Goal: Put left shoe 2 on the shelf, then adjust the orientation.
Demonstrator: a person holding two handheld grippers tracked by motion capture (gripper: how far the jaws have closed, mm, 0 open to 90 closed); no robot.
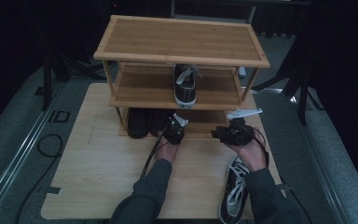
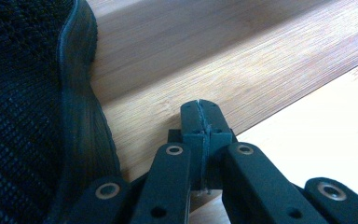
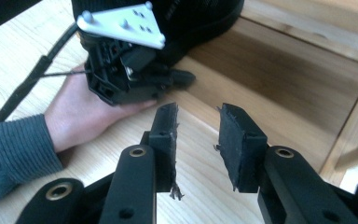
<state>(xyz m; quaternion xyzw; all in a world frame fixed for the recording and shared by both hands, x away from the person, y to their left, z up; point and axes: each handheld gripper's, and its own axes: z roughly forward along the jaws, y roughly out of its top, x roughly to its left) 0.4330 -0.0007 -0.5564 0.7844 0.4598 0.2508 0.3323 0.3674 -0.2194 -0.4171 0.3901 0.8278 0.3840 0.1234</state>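
Dark room, pale wooden worktop (image 1: pixel 98 177) bearing a three-tier bamboo shoe rack (image 1: pixel 182 46).

High view: one black-and-white sneaker (image 1: pixel 185 85) on the middle shelf, dark shoes (image 1: pixel 142 122) on the bottom shelf, another sneaker (image 1: pixel 233 193) on the worktop by the right forearm; left hand-held gripper (image 1: pixel 173 129) and right hand-held gripper (image 1: pixel 226 133) at the rack's foot.

Left gripper view: jaws fully closed, empty, just beside a black knit shoe (image 2: pixel 23 116).

Right gripper view: jaws part-open, nothing between.

Likely step: tidying the bottom-shelf shoe; next, fetching the worktop sneaker.
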